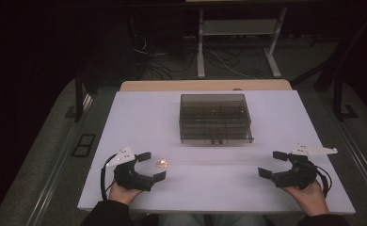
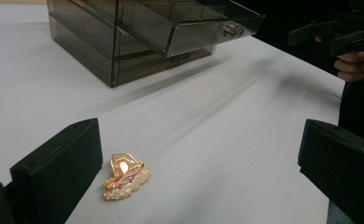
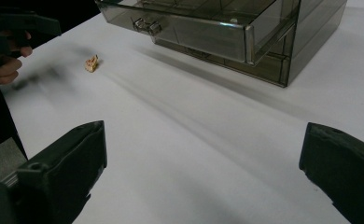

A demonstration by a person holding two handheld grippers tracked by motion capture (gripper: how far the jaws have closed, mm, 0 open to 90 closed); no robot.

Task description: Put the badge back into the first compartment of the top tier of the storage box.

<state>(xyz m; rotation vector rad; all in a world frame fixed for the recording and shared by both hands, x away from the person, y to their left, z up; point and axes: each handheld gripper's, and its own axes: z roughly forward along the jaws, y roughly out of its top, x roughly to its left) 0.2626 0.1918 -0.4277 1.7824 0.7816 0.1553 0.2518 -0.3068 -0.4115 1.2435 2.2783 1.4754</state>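
Observation:
A small gold and pink hair clip [image 1: 162, 163] lies on the white table [image 1: 139, 117], just right of my left gripper [image 1: 151, 166]. In the left gripper view the clip [image 2: 125, 178] rests between the wide-apart jaws, nearer the left one. A smoky clear drawer box [image 1: 215, 117] stands at the table's middle back, its top drawer [image 2: 203, 23] pulled partly out. My right gripper [image 1: 273, 164] is open near the front right, with nothing between its jaws. The clip [image 3: 92, 63] is far off in the right gripper view, beyond the box drawer [image 3: 194, 28].
A tan board edge [image 1: 205, 85] runs behind the table. Metal stand legs [image 1: 200, 52] and cables sit on the dark floor beyond. A black post [image 1: 79, 94] stands at the table's left rear corner. The person's hands [image 1: 308, 195] hold both grippers at the front edge.

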